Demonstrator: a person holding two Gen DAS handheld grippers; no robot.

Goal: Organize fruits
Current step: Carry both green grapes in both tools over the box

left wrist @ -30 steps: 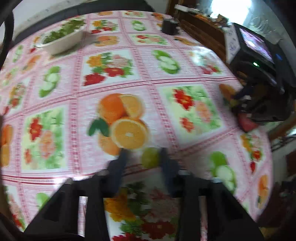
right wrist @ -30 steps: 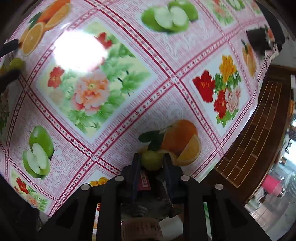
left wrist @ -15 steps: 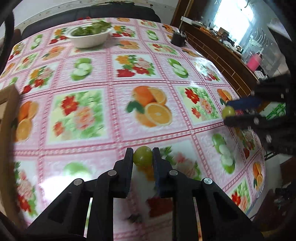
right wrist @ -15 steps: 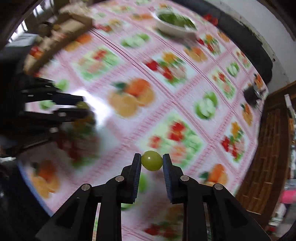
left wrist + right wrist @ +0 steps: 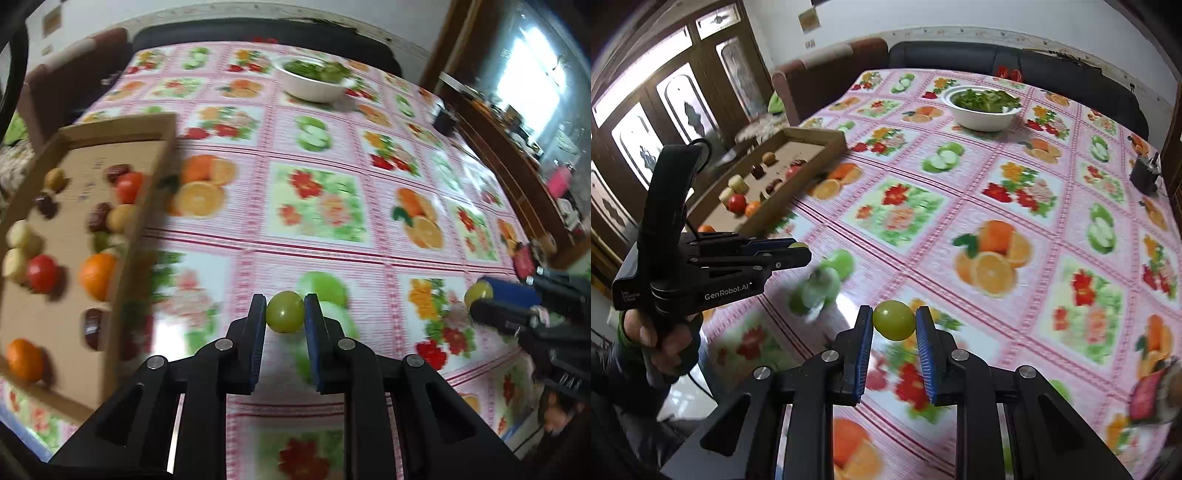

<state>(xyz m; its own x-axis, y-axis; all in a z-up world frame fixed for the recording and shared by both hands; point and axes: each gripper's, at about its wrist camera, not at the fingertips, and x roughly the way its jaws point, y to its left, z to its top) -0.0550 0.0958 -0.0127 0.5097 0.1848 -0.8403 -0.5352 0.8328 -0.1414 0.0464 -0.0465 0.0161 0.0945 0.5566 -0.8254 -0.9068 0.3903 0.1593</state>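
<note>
- Holding one green grape each, both grippers are shut tight on their fruit above the tablecloth (image 5: 332,236): the left gripper (image 5: 285,314) clamps the left grape (image 5: 285,312) between its blue pads, and the right gripper (image 5: 894,320) clamps the right grape (image 5: 894,319) the same way.
- Compared with a second ago, when both grapes were low against the cloth, each is now lifted clear of it; the grip on each is unchanged.
- The cardboard tray (image 5: 122,236), out of the left view a second ago and only an edge half a second ago, now fills that view's left side.
- Inside the tray lie tomatoes (image 5: 42,273), oranges (image 5: 96,275), dark dates (image 5: 96,216) and pale pieces (image 5: 20,236), all blurred.
- Relative to the tray, the left gripper is just beside its near long wall, which stands between grape and tray floor; the right gripper is farther off, toward the table's other edge.
- Beyond the tray's far end, across the cloth, stands a white bowl (image 5: 982,110) of greens; a dark cup (image 5: 1144,177) sits well apart near the far right edge.
- A hand (image 5: 661,338) grasps the left gripper's handle.
</note>
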